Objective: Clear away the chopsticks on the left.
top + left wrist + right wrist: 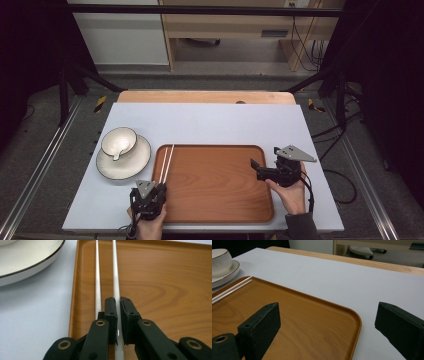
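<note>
From the high view, a wooden tray point(215, 182) lies on a pale table point(210, 120), with a pair of white chopsticks point(166, 162) along its left edge. Left of the tray, a bowl point(119, 141) with a spoon point(120, 150) in it sits on a plate point(135, 161). The left gripper point(155, 192) sits at the near ends of the chopsticks; the right gripper point(260, 169) hangs over the tray's right edge. No writing or label can be read on anything here, and the left gripper's own body hides its jaws.

In the left gripper view, the jaws are pressed nearly together on one chopstick, the right-hand one of the pair point(115, 277). The other stick point(98, 280) runs just beside the left jaw, outside it. The gripped stick's near end runs off the bottom of the frame. The plate's rim point(37, 263) is cut off at the upper left.

In the right gripper view, the jaws stand wide apart with nothing between them, above the tray's corner point(352, 315). The chopsticks' tips point(232, 288) and the bowl point(220, 261) show at left, partly cropped. Blurred furniture lies beyond the table.
</note>
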